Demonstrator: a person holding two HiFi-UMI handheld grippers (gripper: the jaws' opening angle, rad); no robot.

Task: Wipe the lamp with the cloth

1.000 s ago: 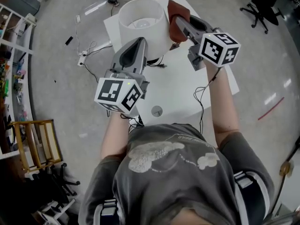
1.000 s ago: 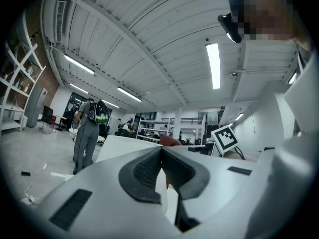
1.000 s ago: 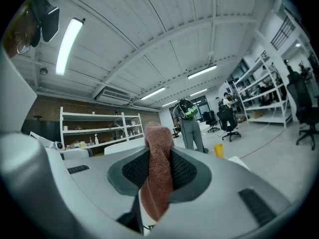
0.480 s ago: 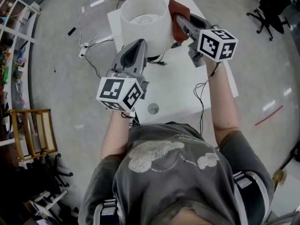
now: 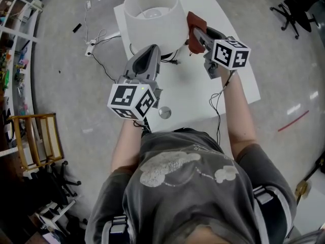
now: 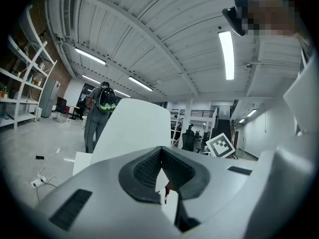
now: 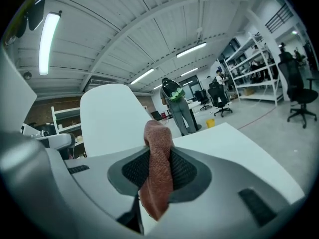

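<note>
A lamp with a white drum shade [image 5: 151,14] stands at the back of a white table [image 5: 203,90]. My right gripper [image 5: 196,32] is shut on a reddish-brown cloth [image 5: 193,26], held at the shade's lower right side. In the right gripper view the cloth [image 7: 158,168] hangs folded between the pads of that gripper [image 7: 158,153], with the shade [image 7: 112,118] just behind. My left gripper [image 5: 148,50] is shut, its tip under the shade's near rim. In the left gripper view its pads meet [image 6: 160,151] with nothing between them, facing the shade [image 6: 132,128].
A black cord [image 5: 170,61] runs from the lamp's foot. A small round metal disc [image 5: 164,112] lies near the table's front edge. On the floor are cables and a power strip [image 5: 90,47], a wooden frame [image 5: 38,146] at left and an office chair [image 5: 299,6] at right.
My right gripper has slid the cloth down the shade's right side toward its lower rim. The left gripper has stayed shut below the shade. The head view has shifted slightly.
</note>
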